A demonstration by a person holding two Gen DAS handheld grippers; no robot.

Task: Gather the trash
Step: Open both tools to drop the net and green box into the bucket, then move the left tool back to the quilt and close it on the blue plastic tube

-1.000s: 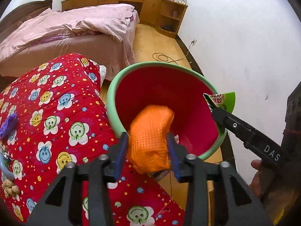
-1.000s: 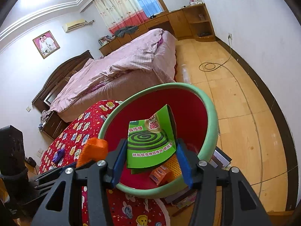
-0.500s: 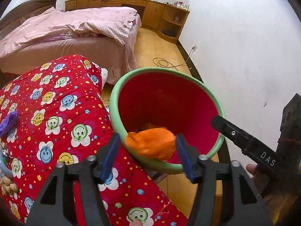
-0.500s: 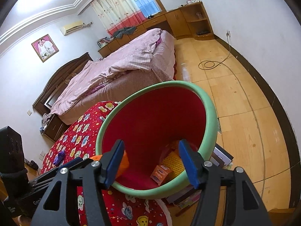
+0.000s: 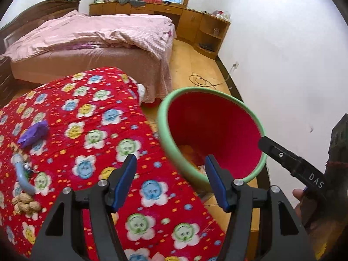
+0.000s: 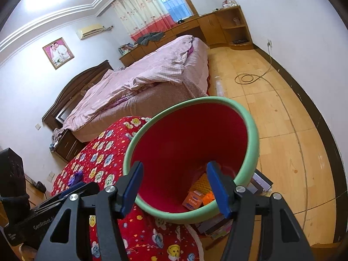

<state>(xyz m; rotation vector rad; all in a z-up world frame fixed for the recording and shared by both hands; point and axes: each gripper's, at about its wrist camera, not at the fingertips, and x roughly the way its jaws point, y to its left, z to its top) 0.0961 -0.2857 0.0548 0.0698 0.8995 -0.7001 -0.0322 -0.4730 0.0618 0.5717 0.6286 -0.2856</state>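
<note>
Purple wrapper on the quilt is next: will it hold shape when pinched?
Probably not. The purple wrapper looks crumpled and thin, so it should crush flat and weigh little. Lying on the soft quilt, it may sink rather than slide.

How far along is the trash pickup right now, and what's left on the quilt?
Done: orange trash and a small orange box lie in the red bin. In hand: nothing; the left gripper and right gripper are both open and empty. Left: a purple wrapper, a blue tube and peanut shells sit on the red quilt.
</note>
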